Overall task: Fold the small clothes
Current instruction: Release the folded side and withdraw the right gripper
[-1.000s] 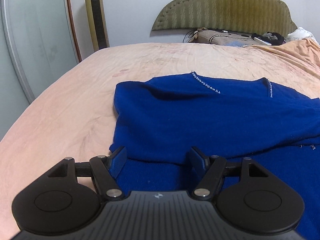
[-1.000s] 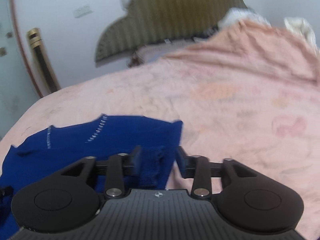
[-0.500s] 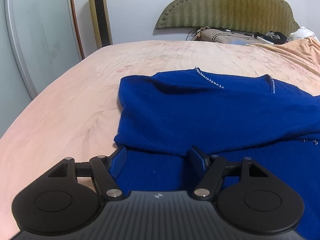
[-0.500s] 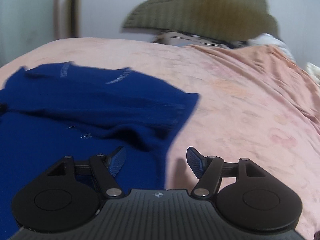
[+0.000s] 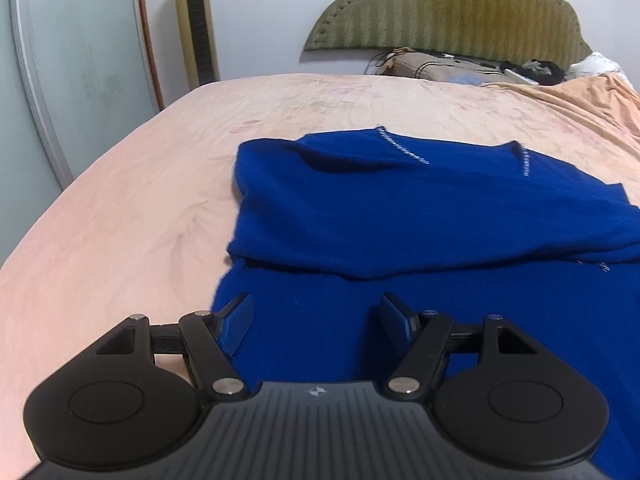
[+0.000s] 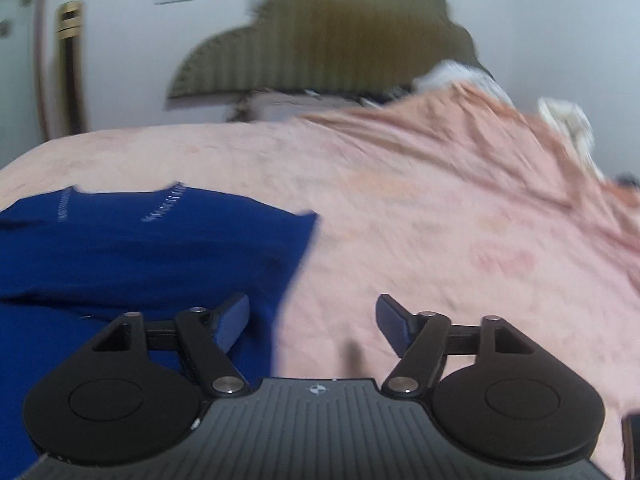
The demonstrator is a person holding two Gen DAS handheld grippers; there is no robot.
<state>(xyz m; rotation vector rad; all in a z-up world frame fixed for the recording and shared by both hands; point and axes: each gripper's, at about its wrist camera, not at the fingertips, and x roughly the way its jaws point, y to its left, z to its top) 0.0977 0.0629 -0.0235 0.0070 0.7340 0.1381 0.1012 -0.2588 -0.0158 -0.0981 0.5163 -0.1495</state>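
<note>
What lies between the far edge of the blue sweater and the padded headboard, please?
Mostly bare pink bedspread, then a pillow with cables and dark clutter at the headboard. The left wrist view shows this beyond the blue sweater.

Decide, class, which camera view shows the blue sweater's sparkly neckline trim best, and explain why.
The left wrist view: the blue sweater is sharp there, and both lines of neckline trim show clearly. The right wrist view is motion-blurred; it shows only the sweater's right part, with the trim as faint pale streaks.

blue sweater (image 5: 420, 216): right part cut off | right view: headboard (image 6: 320, 44) motion-blurred
</note>
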